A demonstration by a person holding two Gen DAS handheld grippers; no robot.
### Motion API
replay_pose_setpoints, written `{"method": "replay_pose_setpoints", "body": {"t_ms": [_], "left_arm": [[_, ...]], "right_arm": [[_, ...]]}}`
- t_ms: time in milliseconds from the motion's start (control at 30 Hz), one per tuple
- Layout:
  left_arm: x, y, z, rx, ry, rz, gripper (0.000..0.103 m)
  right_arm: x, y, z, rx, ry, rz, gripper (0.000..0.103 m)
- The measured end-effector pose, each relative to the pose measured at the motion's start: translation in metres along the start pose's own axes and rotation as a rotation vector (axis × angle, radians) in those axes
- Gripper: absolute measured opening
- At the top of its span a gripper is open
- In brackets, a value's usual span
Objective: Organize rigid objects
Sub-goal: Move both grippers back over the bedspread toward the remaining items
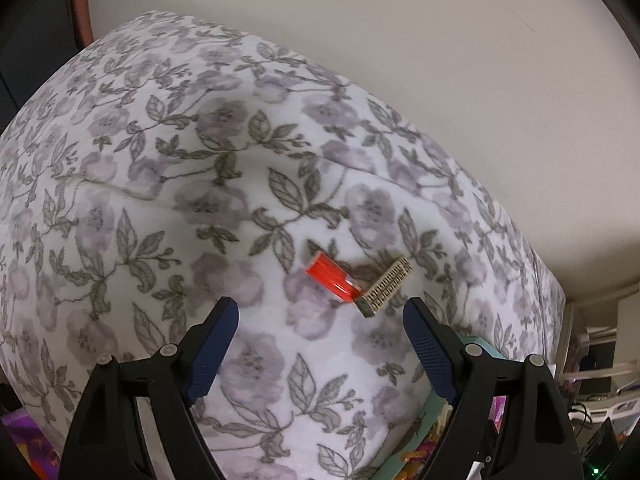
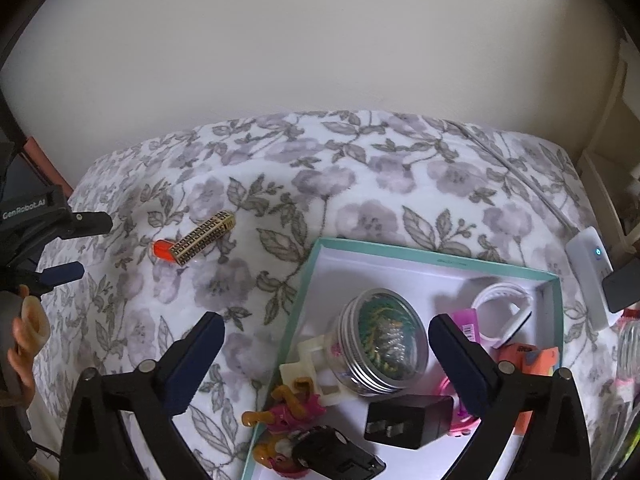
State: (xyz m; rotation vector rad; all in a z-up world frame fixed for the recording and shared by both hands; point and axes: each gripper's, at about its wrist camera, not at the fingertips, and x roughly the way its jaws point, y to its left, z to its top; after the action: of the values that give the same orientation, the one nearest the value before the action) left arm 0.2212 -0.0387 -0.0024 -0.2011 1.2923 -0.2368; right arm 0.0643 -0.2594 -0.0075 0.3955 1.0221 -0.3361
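A small red cylinder (image 1: 332, 280) and a gold patterned bar (image 1: 386, 286) lie touching on the floral blanket (image 1: 160, 200). My left gripper (image 1: 320, 312) hangs open just short of them, with nothing between its fingers. In the right wrist view the same red cylinder (image 2: 162, 250) and gold bar (image 2: 204, 238) lie at the left, near the left gripper (image 2: 80, 248). My right gripper (image 2: 326, 326) stands wide open above a teal-rimmed box (image 2: 308, 280). A round tin with a clear lid (image 2: 380, 344) lies in the box below the gripper, and the pads do not touch it.
The box also holds a black plug adapter (image 2: 408, 420), a white band (image 2: 500, 308), a pink doll figure (image 2: 288, 412) and a black toy (image 2: 336, 456). A white power bank (image 2: 592, 276) and cable (image 2: 520, 172) lie at the right. A hand (image 2: 28, 328) shows at the left edge. The wall is behind.
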Motion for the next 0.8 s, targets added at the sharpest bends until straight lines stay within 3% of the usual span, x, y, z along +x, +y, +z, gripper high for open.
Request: {"method": "replay_pose_setpoints", "body": {"t_ms": [433,700,800], "left_arm": [[0.008,0.027,0.01,-0.071,0.003,0.045,0.085],[0.016,0.035,0.014,-0.07,-0.009,0.063,0.085],[0.023,0.037,0.017,-0.062,-0.009,0.054,0.085]], "right_arm": [[0.013,0.023,-0.002,-0.05,-0.001,0.001,0.103],[0.027,0.046,-0.004,-0.113,-0.025,-0.059,0.103],[0.027,0.049,0.0,-0.103,-0.045,-0.04,0.103]]}}
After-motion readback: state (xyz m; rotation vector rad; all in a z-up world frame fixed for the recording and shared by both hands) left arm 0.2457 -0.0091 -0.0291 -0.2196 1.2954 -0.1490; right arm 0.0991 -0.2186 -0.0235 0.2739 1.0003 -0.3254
